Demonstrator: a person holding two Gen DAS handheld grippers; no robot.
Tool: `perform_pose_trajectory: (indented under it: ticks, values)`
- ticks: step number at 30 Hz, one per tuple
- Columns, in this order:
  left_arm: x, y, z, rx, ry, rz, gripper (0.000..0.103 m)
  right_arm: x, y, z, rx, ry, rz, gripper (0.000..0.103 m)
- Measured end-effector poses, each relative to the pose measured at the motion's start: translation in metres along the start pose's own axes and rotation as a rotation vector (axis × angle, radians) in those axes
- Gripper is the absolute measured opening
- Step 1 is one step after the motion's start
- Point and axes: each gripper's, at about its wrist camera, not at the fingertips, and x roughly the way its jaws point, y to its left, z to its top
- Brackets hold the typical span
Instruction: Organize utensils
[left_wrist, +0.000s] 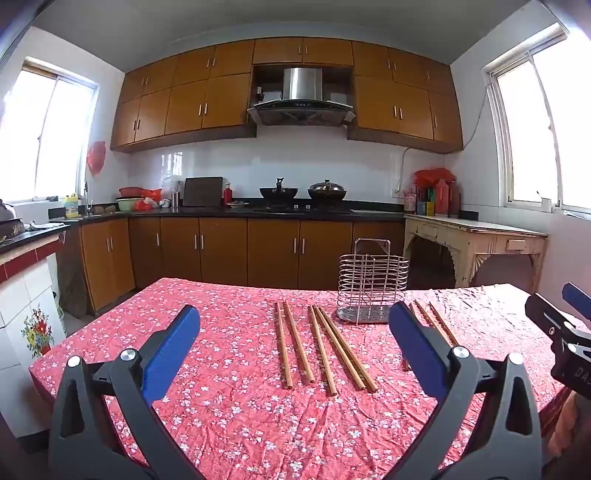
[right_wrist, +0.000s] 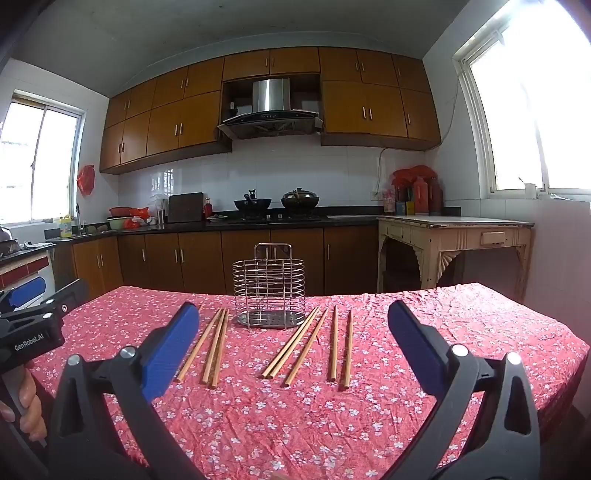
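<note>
Several wooden chopsticks (left_wrist: 325, 350) lie in loose groups on the red floral tablecloth (left_wrist: 240, 406); in the right wrist view they lie in groups (right_wrist: 295, 347) on both sides of the holder. A wire utensil holder (left_wrist: 371, 284) stands upright behind them, and it shows in the right wrist view (right_wrist: 269, 286) too. My left gripper (left_wrist: 293, 317) is open and empty, held above the table in front of the chopsticks. My right gripper (right_wrist: 293, 314) is open and empty, likewise short of the chopsticks. More chopsticks (left_wrist: 432, 321) are partly hidden behind my left gripper's right finger.
The table's far edge (right_wrist: 332, 291) runs just behind the holder. Beyond it are brown kitchen cabinets (left_wrist: 258, 251), a stove with two woks (left_wrist: 303, 194) and a cream side table (right_wrist: 454, 236) at the right. The right gripper's body (left_wrist: 565, 332) shows at the left view's right edge.
</note>
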Motion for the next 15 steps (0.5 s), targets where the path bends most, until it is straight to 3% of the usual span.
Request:
perform_pose_trajectory:
  ticks: [15]
  values:
    - [0.0037,0.0023,-0.0041,-0.012,0.014,-0.02,0.101,0.001,0.0,-0.0002,-0.001,0.004,-0.001,0.099]
